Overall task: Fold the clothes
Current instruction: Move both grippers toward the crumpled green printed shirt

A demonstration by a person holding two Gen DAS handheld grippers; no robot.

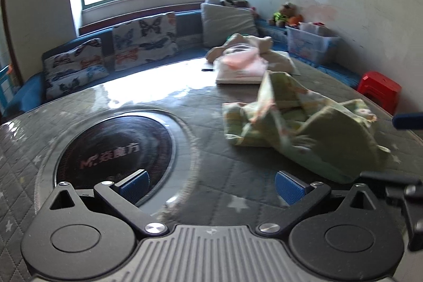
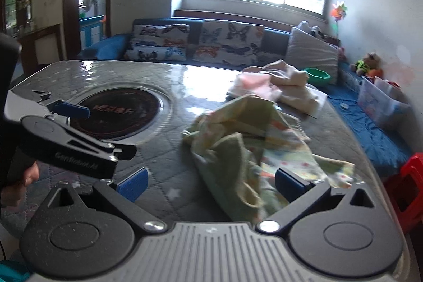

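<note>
I see a grey quilted table [image 1: 164, 107] with a round black cooktop [image 1: 116, 147] set into it. Left of the cooktop in the right wrist view, my left gripper [image 1: 210, 188] hangs with jaws spread wide, holding nothing. Right of the cooktop lies a crumpled green patterned garment [image 2: 246, 149]. My right gripper [image 2: 210, 184] is also spread wide, its right fingertip [image 2: 289, 183] over the cloth. Beyond the garment, farther from the cooktop, sits a pile of pink and cream clothes [image 1: 243, 58].
</note>
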